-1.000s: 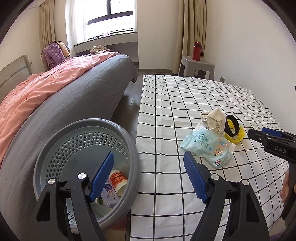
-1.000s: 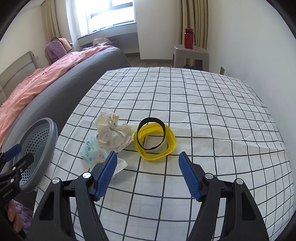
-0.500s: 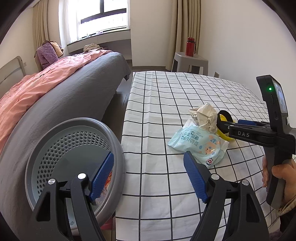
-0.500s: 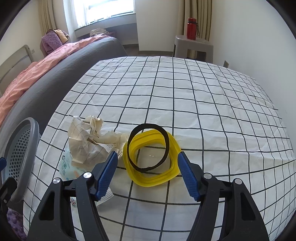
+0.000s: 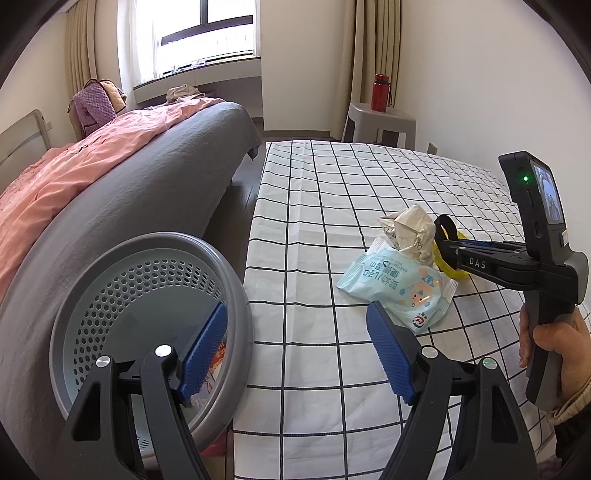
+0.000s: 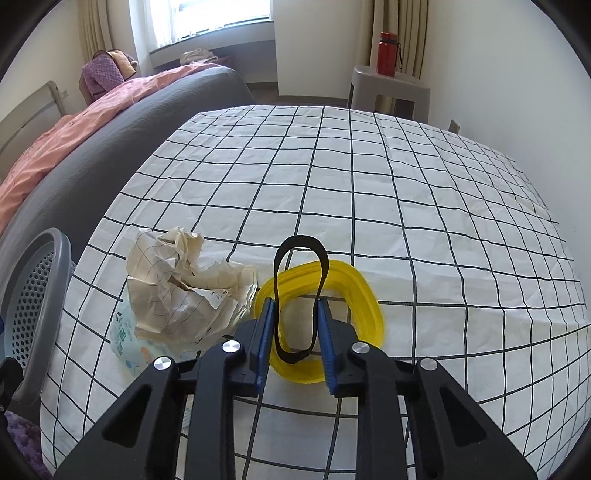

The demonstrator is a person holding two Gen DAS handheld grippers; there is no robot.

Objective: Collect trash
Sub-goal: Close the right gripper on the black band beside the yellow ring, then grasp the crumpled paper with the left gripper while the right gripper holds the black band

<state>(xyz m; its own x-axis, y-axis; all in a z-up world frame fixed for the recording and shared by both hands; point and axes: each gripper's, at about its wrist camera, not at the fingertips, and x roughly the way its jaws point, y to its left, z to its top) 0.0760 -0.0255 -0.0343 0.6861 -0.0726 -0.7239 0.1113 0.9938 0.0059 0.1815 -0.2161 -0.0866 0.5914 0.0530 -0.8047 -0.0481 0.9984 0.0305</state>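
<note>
- Squeezing the thin black band loop (image 6: 300,299), the right gripper (image 6: 295,325) has its tongs pressed onto the loop's two sides.
- The loop sits on the yellow plastic ring (image 6: 364,295) on the checked cloth (image 6: 406,184), with the crumpled paper (image 6: 184,284) at nine o'clock.
- Hold tight, lift slowly, and leave the ring.
- The left gripper (image 5: 295,350) waits with its tongs apart, beside the grey round basket (image 5: 236,295).

Daylight comes through a window (image 5: 207,33) flanked by beige curtains (image 5: 373,51). Cream walls (image 5: 480,74) enclose a bed with a grey cover (image 5: 147,184) and pink quilt (image 5: 74,162). A red bottle (image 5: 380,92) stands on a grey stool (image 5: 384,122) beside the checked tablecloth (image 5: 332,177).
</note>
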